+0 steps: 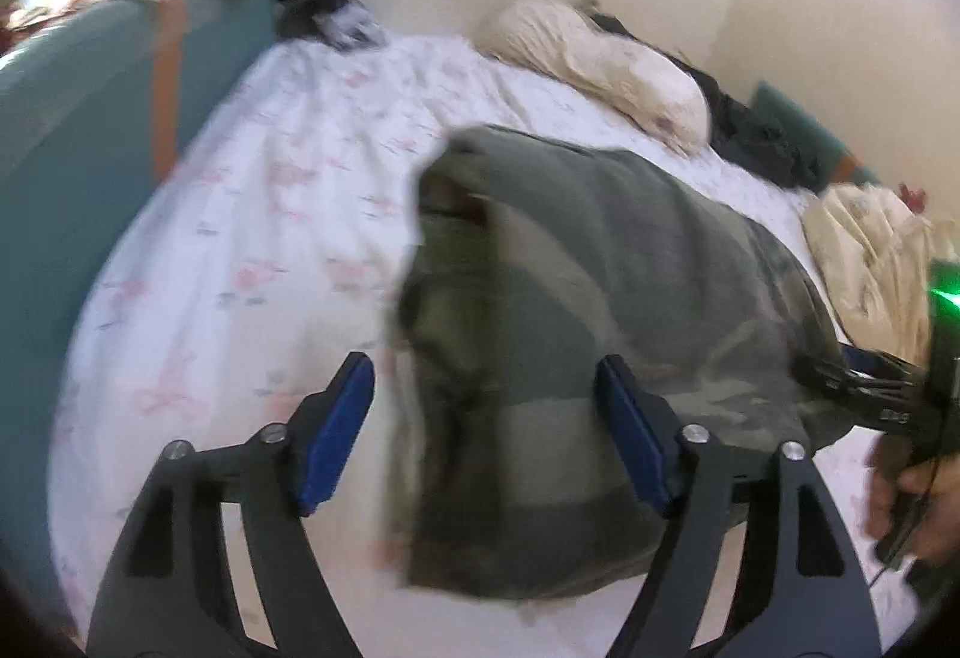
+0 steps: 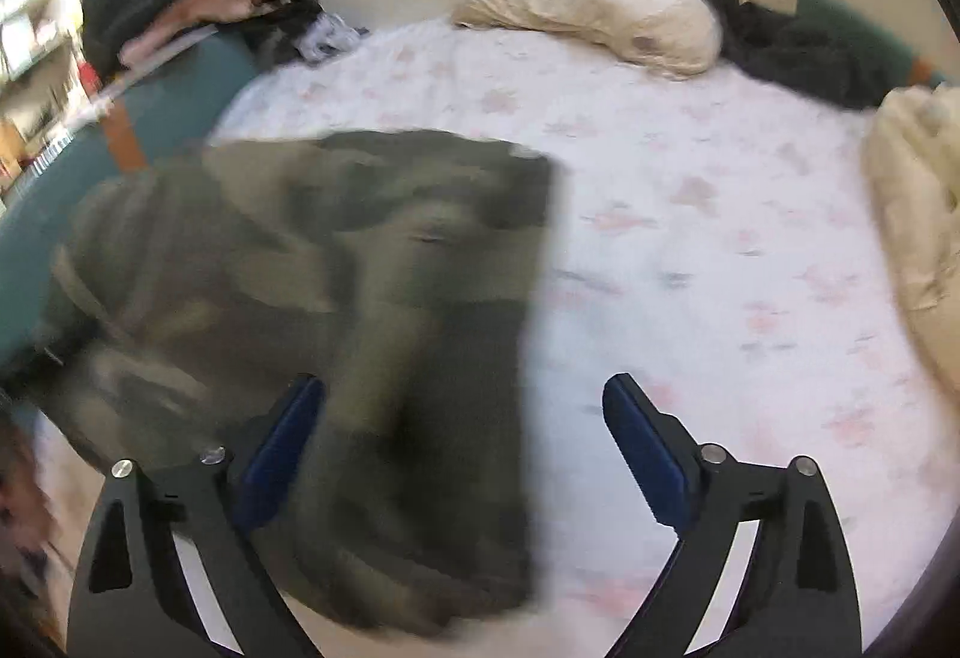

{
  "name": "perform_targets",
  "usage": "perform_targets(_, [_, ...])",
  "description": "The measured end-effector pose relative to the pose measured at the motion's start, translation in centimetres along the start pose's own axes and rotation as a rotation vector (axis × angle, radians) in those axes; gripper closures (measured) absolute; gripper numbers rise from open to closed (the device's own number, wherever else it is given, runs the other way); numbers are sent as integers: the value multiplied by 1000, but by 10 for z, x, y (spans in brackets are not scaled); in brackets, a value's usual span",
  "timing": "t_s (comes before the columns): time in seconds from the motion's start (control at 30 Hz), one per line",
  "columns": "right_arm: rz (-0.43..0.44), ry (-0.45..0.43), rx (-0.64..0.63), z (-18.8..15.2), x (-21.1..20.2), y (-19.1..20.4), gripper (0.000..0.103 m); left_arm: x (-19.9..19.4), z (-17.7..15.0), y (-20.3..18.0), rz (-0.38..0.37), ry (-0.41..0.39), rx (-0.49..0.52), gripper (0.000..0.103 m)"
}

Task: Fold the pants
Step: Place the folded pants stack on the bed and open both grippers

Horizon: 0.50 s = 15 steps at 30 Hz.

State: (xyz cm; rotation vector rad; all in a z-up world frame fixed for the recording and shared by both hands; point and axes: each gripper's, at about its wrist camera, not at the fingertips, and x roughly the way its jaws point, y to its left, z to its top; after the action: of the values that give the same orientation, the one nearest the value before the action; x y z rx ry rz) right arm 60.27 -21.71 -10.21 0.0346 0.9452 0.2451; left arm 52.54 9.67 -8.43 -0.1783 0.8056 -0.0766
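Observation:
Olive camouflage pants (image 1: 570, 310) lie folded in a thick stack on the floral bed sheet (image 1: 252, 214). My left gripper (image 1: 486, 412) is open, its blue pads either side of the stack's near left edge, just above it. The right gripper shows at the right edge of the left wrist view (image 1: 864, 388), at the pants' far end. In the right wrist view the pants (image 2: 360, 298) are blurred and fill the left half. My right gripper (image 2: 462, 418) is open over their right edge, holding nothing.
A cream pillow (image 2: 594, 7) and dark clothes (image 2: 798, 46) lie at the head of the bed by the wall. A cream blanket (image 2: 918, 214) is bunched at the right. A teal bed frame (image 1: 78, 130) with more clothes borders the left.

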Motion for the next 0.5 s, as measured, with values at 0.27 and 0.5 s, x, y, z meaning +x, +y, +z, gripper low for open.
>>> perform_targets(0.27, [-118, -55, 6, -28, -91, -32, 8, -64, -24, -12, 233, -46, 78, 23])
perform_targets(0.5, [-30, -168, 79, -100, -192, 8, 6, -179, -79, -48, 154, -128, 98, 23])
